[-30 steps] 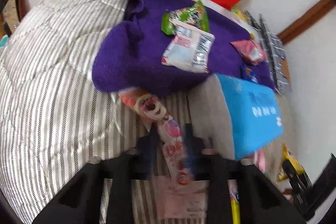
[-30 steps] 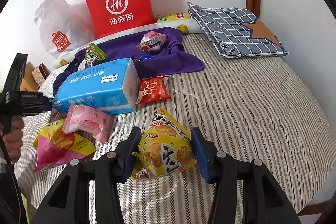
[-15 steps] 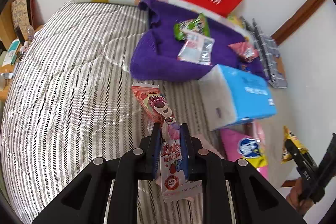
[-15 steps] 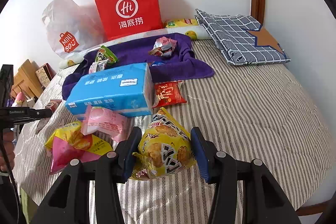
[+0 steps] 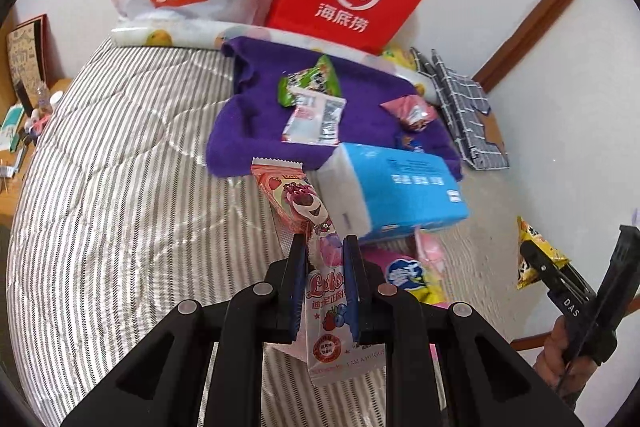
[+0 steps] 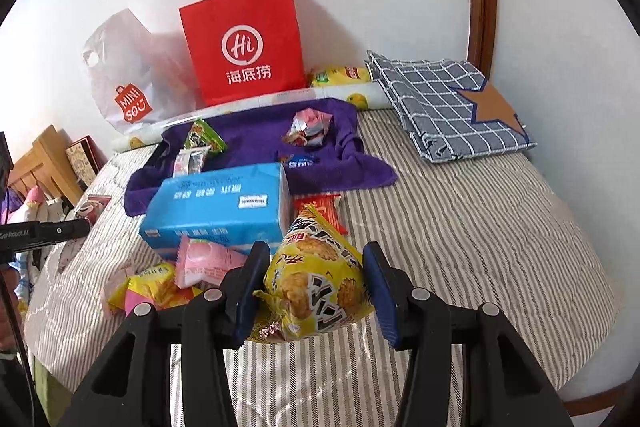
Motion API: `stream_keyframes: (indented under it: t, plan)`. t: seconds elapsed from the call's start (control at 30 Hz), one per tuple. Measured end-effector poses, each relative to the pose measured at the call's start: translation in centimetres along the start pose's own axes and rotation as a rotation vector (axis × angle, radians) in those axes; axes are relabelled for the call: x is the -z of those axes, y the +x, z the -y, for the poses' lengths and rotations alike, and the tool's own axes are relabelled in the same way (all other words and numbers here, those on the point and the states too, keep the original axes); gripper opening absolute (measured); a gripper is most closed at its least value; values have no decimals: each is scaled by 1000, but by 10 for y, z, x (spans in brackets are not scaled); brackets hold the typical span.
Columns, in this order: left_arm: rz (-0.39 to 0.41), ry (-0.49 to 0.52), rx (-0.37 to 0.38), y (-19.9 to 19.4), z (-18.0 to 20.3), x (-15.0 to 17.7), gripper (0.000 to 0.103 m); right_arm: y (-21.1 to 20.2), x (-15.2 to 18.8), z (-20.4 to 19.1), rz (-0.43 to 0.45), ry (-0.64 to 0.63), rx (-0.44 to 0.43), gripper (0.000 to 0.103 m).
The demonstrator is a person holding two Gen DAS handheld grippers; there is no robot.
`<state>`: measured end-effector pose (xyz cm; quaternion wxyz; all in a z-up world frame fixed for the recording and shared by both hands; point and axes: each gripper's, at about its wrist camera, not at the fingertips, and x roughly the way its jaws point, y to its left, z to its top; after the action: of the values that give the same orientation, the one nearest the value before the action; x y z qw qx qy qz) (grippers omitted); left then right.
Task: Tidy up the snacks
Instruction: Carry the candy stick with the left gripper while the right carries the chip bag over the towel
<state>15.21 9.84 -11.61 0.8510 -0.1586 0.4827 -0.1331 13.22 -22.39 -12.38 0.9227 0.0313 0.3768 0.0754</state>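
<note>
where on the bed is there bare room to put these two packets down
Free: the striped bedspread left of the purple towel, and the stretch below the checked pillow, right of the towel. Crowded: around the blue tissue pack, where snacks pile up, and on the towel.

The bed has a soft, matt striped quilt. On it lies a fuzzy purple cloth. Behind that cloth stands a smooth red paper bag, and the snack packets are shiny plastic.
</note>
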Motion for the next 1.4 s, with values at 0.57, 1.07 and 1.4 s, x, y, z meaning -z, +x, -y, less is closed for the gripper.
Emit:
stream_keyframes:
  t: [0.57, 1.07, 1.4]
  plan:
    - [16, 67, 8, -9, 36, -4, 18, -11, -14, -3, 38, -30, -22, 46]
    - [27, 103, 39, -8, 57, -16, 18, -4, -37, -10, 64, -41, -34, 46]
    - [45, 137, 41, -8, 65, -49, 18, 11, -75, -26, 114, -72, -62, 46]
